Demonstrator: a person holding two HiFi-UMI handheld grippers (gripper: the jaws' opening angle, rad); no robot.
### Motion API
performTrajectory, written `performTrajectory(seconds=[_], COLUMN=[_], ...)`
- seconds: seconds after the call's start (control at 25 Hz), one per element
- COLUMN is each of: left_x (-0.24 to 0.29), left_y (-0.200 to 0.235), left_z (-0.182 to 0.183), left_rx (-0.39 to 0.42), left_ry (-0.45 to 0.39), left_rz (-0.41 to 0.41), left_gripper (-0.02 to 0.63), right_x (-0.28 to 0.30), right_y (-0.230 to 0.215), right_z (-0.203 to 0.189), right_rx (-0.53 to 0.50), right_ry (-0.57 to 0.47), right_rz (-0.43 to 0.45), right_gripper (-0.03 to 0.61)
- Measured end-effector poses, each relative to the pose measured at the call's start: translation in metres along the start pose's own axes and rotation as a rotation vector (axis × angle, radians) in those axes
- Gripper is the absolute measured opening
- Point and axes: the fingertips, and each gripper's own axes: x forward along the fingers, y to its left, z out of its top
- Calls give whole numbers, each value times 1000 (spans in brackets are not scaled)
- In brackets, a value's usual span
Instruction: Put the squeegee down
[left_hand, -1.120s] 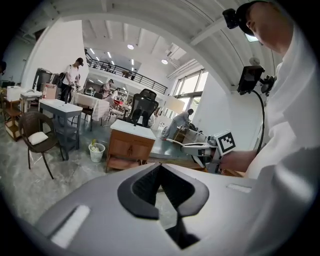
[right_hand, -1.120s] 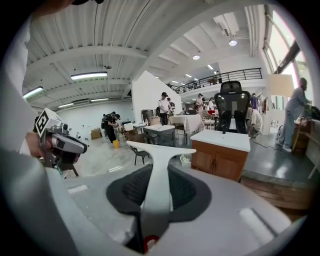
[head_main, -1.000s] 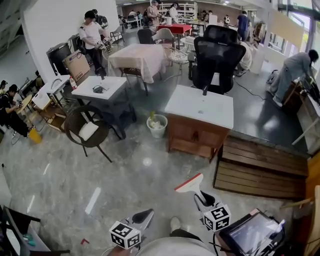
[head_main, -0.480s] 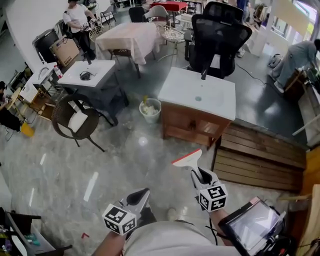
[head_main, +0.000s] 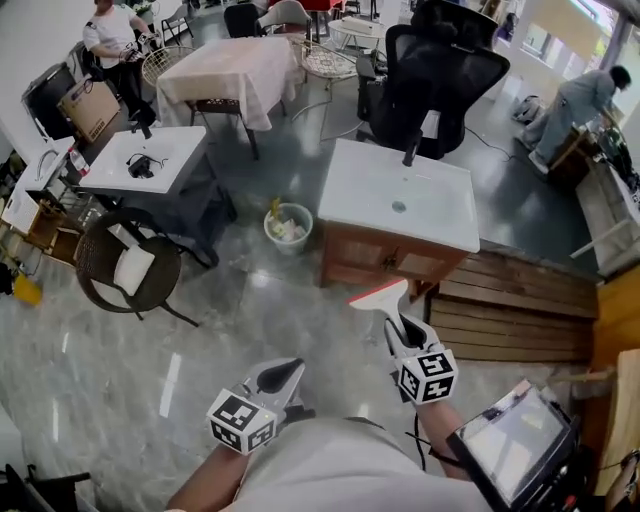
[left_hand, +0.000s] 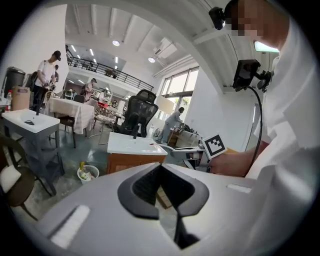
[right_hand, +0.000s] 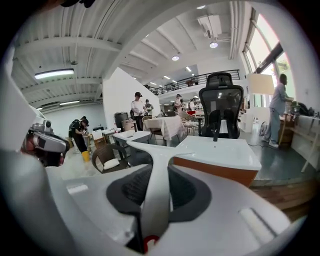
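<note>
The squeegee (head_main: 381, 298) has a white handle and a red-edged blade. My right gripper (head_main: 404, 335) is shut on its handle and holds it in the air, blade forward, just short of the wooden sink cabinet (head_main: 385, 262). In the right gripper view the white handle (right_hand: 156, 165) runs up between the dark pads, with the blade spread across above them. My left gripper (head_main: 289, 370) hangs low at the left over the floor. Its jaws are shut with nothing in them, the tips meeting in the left gripper view (left_hand: 160, 167).
The cabinet carries a white basin top (head_main: 400, 205) with a black tap. A waste bin (head_main: 287, 227) stands to its left and a wooden platform (head_main: 520, 310) to its right. A black office chair (head_main: 440, 80), a wicker chair (head_main: 125, 265) and a second sink stand (head_main: 140, 160) are around. People work farther back.
The person has walked forward: the sink cabinet and the bin are closer. Both grippers travelled along, the right one still holding the squeegee, the left still shut.
</note>
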Motion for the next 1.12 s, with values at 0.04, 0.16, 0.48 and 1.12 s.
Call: performTrajectory(seconds=[0.04,0.16,0.48,1.12], left_x=[-1,-2,26,178], left_y=[18,73,170,338], left_z=[6,18,54,163], left_rx=[12,70,39,44], left_ry=[12,43,1,77], left_rz=[-23,-64,-101,-91], left_gripper=[8,8,8,8], right_x=[16,61,160,415], right_y=[4,13,11,-133], right_z=[8,27,58,117], right_rx=[12,46,116,225], right_ry=[-4,-26,-29,6], right_rz=[-18,-69,-162,-277], right_gripper=[97,97,97,97])
